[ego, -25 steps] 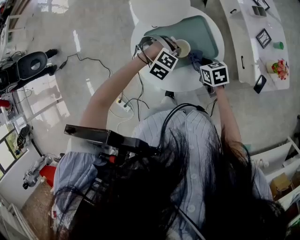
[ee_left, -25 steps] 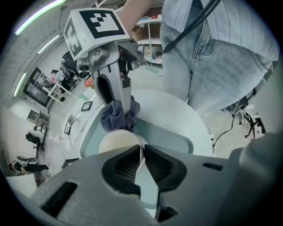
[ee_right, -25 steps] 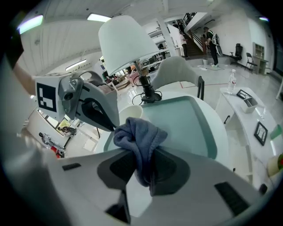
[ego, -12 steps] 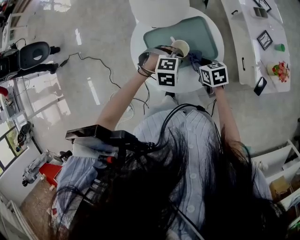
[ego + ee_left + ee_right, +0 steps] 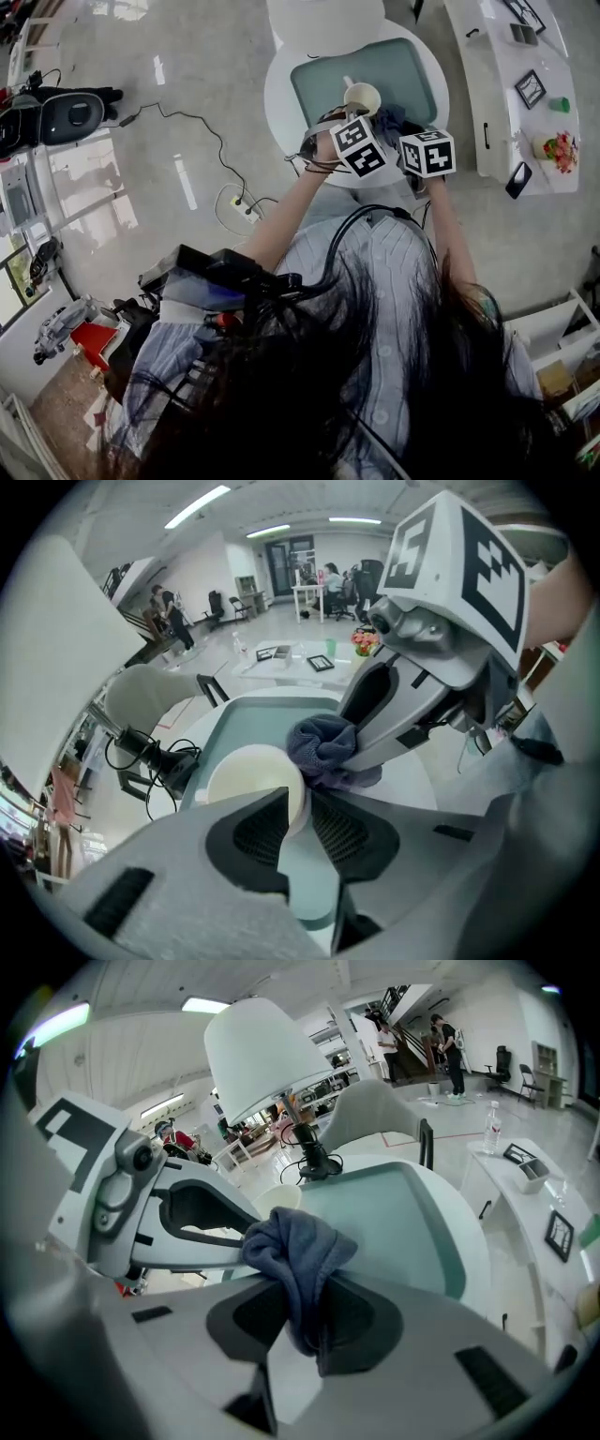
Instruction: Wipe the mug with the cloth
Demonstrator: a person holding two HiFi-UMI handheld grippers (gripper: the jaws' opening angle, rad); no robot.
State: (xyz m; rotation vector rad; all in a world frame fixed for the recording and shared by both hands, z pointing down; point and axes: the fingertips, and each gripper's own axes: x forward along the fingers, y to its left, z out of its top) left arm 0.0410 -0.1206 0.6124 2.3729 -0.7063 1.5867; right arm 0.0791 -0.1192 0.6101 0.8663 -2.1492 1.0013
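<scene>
A cream mug [image 5: 362, 97] hangs above the teal tray [image 5: 412, 70] on the round white table. My left gripper [image 5: 298, 819] is shut on the mug's [image 5: 253, 775] rim wall, one jaw inside and one outside. My right gripper [image 5: 302, 1321] is shut on a blue-grey cloth [image 5: 298, 1251], bunched up and hanging between its jaws. The cloth [image 5: 326, 747] presses against the mug's side, right beside the left gripper. In the head view the cloth [image 5: 395, 118] shows between the two marker cubes, and the mug [image 5: 277, 1197] peeks out behind it in the right gripper view.
The tray [image 5: 272, 714] lies on a small round table [image 5: 281, 89] with a white chair [image 5: 323, 17] behind it. A long white counter [image 5: 525, 103] at the right carries frames, a phone and small items. Cables [image 5: 202, 127] run over the floor at the left.
My left gripper has swung right with the mug, closing in beside the right gripper. The right gripper with the cloth has barely moved.
</scene>
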